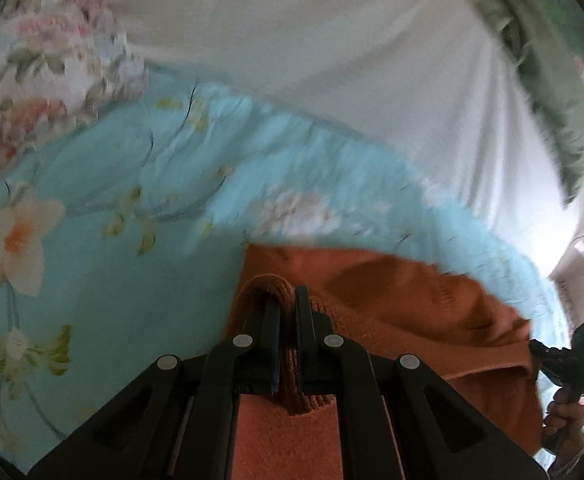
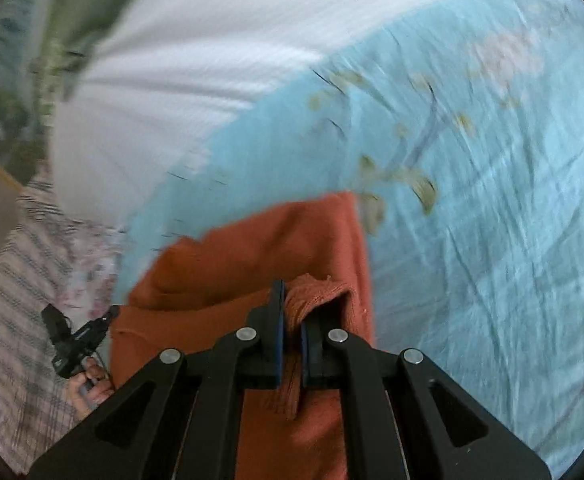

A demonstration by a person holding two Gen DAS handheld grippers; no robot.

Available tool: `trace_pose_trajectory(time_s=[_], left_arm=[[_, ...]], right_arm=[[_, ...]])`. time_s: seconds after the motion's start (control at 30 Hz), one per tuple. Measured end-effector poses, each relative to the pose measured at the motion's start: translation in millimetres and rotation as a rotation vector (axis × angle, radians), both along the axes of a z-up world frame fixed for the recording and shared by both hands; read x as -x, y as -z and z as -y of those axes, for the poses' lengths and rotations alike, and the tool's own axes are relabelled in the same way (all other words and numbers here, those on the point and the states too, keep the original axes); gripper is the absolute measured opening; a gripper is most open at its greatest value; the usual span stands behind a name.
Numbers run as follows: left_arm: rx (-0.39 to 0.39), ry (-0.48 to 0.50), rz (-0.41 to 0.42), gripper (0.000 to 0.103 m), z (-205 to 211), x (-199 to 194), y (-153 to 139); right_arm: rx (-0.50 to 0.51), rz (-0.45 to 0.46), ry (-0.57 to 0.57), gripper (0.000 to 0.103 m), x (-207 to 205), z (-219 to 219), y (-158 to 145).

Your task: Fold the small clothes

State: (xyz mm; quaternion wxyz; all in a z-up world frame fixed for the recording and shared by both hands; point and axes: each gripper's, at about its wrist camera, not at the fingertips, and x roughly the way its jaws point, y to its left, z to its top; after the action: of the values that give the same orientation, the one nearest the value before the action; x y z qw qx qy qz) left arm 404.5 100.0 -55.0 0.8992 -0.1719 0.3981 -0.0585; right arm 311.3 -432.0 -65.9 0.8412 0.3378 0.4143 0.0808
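1. While both views blur, a pale blue floral bedsheet (image 1: 104,280) covers the bed, a white ribbed cloth (image 1: 331,60) lying beyond it.
2. An orange knitted garment (image 2: 252,248) hangs over the sheet, stretched between both grippers.
3. Left gripper (image 1: 288,308): jaws clamped on its ribbed edge.
4. Right gripper (image 2: 292,312): jaws clamped on the other edge.

Your left gripper (image 1: 288,300) points down at a slant, its jaws pinched nearly together on a ribbed fold of orange cloth. Your right gripper (image 2: 292,300) slants down the same way, jaws likewise clamped on a bunched edge. Each hand shows in the other's view: your right hand (image 1: 565,416) and your left hand (image 2: 90,384), each wrapped around its black handle.
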Motion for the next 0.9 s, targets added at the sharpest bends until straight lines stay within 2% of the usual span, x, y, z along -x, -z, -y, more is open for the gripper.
trace_pose_trajectory(time_s=[0.1, 0.17, 0.23, 0.27, 0.33, 0.43, 0.53, 0.57, 0.63, 0.7, 0.77, 0.9], left_arm=[[0.009, -0.007, -0.025, 0.009, -3, -1, 7], [0.018, 0.000, -0.002, 0.011, -5, 11, -1], [-0.008, -0.003, 0.018, 0.027, -5, 28, -12], [-0.010, 0.005, 0.032, 0.029, -3, 40, -17], [0.010, 0.066, 0.040, 0.029, 9, 61, -26], [-0.006, 0.212, 0.025, 0.033, 51, 86, -25], [-0.015, 0.353, -0.063, 0.033, 98, 87, -1], [-0.043, 0.379, -0.091, 0.033, 112, 84, 8], [-0.134, 0.374, -0.101, 0.033, 127, 74, 16], [-0.143, 0.375, -0.096, 0.033, 130, 60, 13], [-0.166, 0.336, -0.100, 0.033, 125, 38, 9], [-0.205, 0.154, -0.071, 0.033, 88, -4, -9]], right_arm=[[-0.076, -0.010, 0.028, 0.008, 4, 9, 4], [-0.098, 0.013, 0.053, 0.012, 16, 16, -6], [-0.018, 0.045, 0.103, 0.029, 35, 18, -24], [0.022, 0.063, 0.125, 0.045, 43, 18, -32], [0.076, 0.122, 0.124, 0.046, 61, 11, -49], [0.112, 0.149, -0.036, 0.046, 72, -29, -58], [0.203, 0.073, -0.315, 0.046, 61, -97, -40], [0.241, 0.039, -0.378, 0.045, 56, -115, -30], [0.299, -0.009, -0.422, 0.045, 43, -132, -13], [0.323, -0.014, -0.392, 0.041, 27, -125, -10], [0.366, -0.011, -0.299, 0.041, 11, -109, -16], [0.340, 0.067, -0.044, 0.041, -8, -53, -42]])
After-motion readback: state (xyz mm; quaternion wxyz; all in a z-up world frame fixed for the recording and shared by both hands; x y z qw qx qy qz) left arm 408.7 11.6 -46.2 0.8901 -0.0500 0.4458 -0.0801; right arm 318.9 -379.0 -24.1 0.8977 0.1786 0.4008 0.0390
